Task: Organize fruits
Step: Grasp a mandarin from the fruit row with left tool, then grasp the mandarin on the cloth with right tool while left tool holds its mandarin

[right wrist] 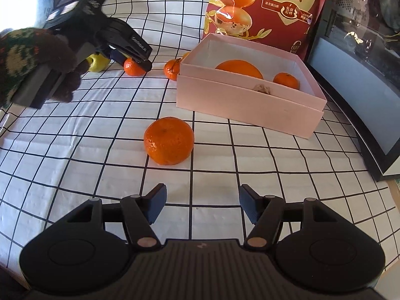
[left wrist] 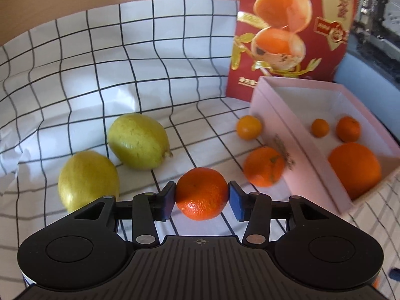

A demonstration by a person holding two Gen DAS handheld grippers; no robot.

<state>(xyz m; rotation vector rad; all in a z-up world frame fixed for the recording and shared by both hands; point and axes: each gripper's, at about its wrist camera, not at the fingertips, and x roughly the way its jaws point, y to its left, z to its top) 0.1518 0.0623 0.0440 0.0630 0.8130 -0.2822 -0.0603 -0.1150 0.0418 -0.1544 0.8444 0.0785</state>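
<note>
A mandarin sits between the blue pads of my left gripper, which press on both its sides; it rests on the checked cloth. The right wrist view shows the same gripper at far left over that mandarin, held by a gloved hand. My right gripper stands open with nothing in it, a little short of another mandarin. The pink box holds a large orange and two small mandarins. Two yellow-green lemons lie left of the held fruit.
Two more mandarins lie against the box's left wall. A red snack bag stands behind the box. A dark-framed panel borders the cloth on the right. The checked cloth rises in folds at the back.
</note>
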